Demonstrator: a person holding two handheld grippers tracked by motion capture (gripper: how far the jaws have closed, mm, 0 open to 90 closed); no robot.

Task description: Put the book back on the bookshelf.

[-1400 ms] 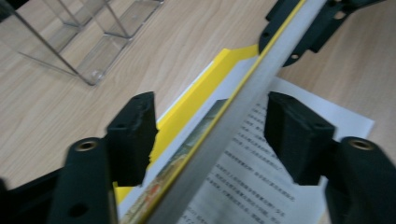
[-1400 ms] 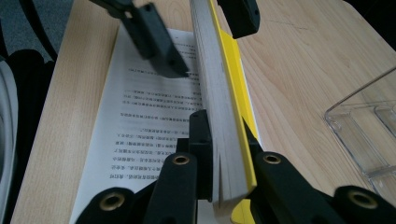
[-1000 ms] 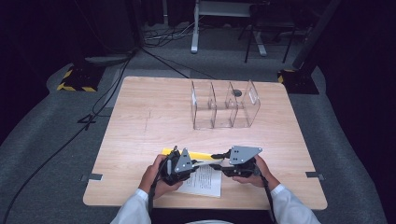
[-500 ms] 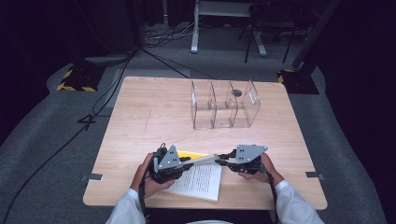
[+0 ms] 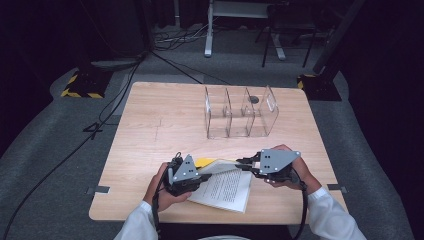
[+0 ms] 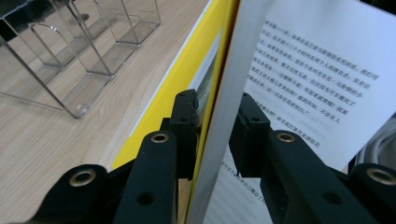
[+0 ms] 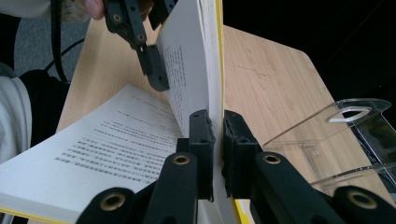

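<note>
A book with a yellow cover (image 5: 204, 162) lies open near the table's front edge, its printed pages (image 5: 225, 187) facing up. The front cover and a sheaf of pages (image 7: 196, 60) stand raised between both grippers. My left gripper (image 5: 202, 174) has its pads on either side of this sheaf (image 6: 217, 123), yellow cover on one side and white pages on the other; its jaws have just eased slightly wider. My right gripper (image 5: 243, 162) is shut on the same sheaf's edge (image 7: 218, 135). One of the left gripper's fingers (image 7: 156, 70) rests against the raised page farther along.
A clear plastic organizer (image 5: 240, 115) with three compartments stands at the table's back middle, also in the left gripper view (image 6: 70, 56) and right gripper view (image 7: 345, 135). The wooden table (image 5: 150, 125) has bare room on the left. Cables trail on the dark floor.
The right gripper has risen and moved right, lifting the cover and pages. The left gripper stayed put. The book now lies more widely open.
</note>
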